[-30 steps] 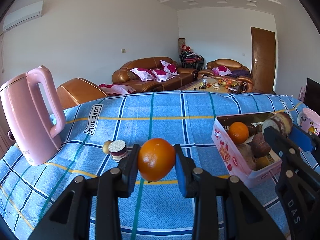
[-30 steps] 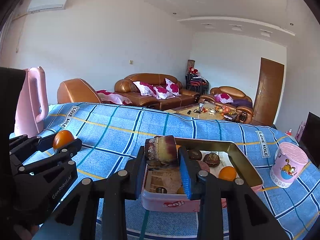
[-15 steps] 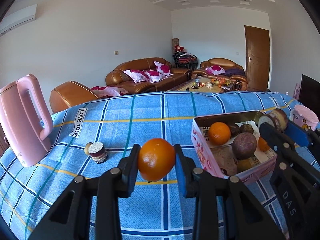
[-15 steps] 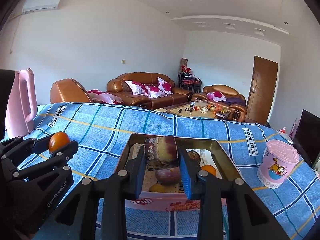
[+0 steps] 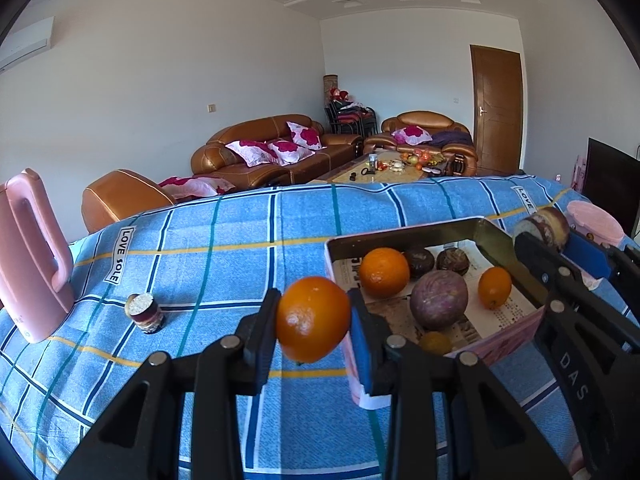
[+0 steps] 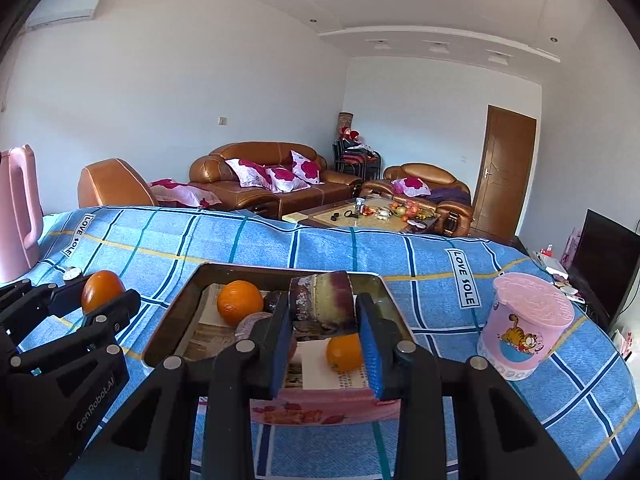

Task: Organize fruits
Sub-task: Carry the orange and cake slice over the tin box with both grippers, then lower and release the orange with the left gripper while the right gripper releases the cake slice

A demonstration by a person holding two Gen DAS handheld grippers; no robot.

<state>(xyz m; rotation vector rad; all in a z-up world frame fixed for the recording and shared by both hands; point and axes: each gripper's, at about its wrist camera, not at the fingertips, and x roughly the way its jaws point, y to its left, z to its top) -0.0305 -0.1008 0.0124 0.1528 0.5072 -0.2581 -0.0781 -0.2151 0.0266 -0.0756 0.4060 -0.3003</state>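
My left gripper [image 5: 313, 320] is shut on a whole orange [image 5: 313, 296], held above the blue checked cloth just left of the pink fruit box [image 5: 400, 237]. Over that box [image 6: 170, 320], my right gripper [image 6: 323, 320] is shut on a cut purple fruit half [image 6: 323, 300]. Inside the box lie a large orange [image 5: 384, 272], a round purple fruit [image 5: 439, 300], a small orange [image 5: 495, 287], two dark fruits [image 5: 419, 258] and a small yellowish one [image 5: 435, 343]. Another cut fruit half [image 5: 145, 312] stands on the cloth at the left.
A pink kettle [image 5: 32, 256] stands at the table's left edge. At the right of the box sits a lidded pink cup [image 6: 524, 336] with a cartoon cat. The cloth-covered table [image 6: 280, 248] drops off at the far side, with brown sofas beyond it.
Both grippers have slid to the right with their fruit still gripped. The box now sits nearer the middle of each view and the kettle farther left.
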